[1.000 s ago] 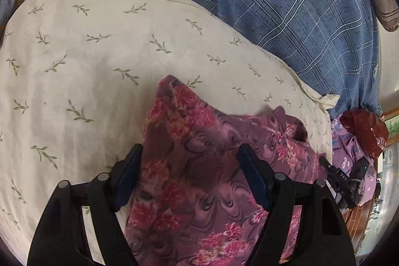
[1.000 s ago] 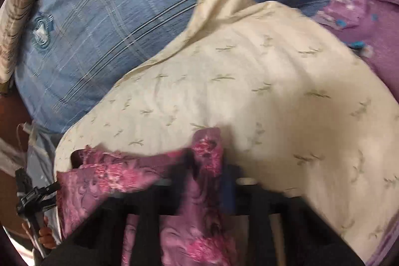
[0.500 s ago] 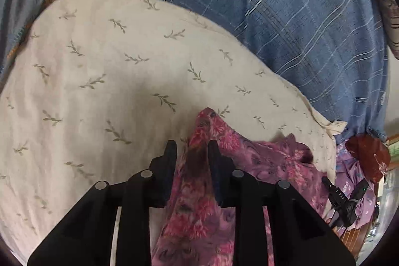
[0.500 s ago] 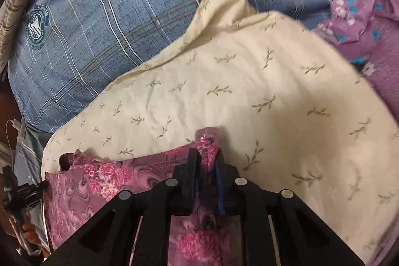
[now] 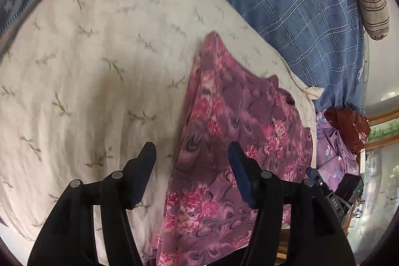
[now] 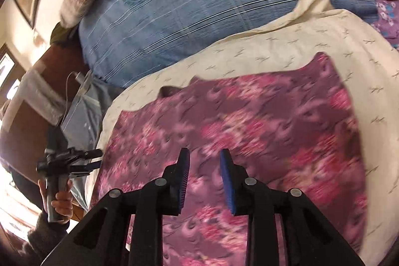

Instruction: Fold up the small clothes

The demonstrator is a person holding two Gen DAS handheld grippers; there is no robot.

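Two grippers hang over one purple-and-pink floral garment (image 5: 232, 146) lying flat on the cream leaf-print cloth (image 5: 99, 61). Your left gripper (image 5: 192, 156) has just been opening: jaws stand about half apart, gripping nothing, the garment's left edge running between them, right finger (image 5: 240, 173) above the fabric. Your right gripper (image 6: 203, 163) has also just been opening: a narrow gap, pads clear, garment spread beneath and beyond them. Blue plaid bedding (image 6: 199, 4) lies past the cloth.

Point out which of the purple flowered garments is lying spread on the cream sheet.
The purple-and-pink floral garment, lying on the cream leaf-print sheet. The lilac garment with small blue flowers lies bunched beyond the sheet's edge.
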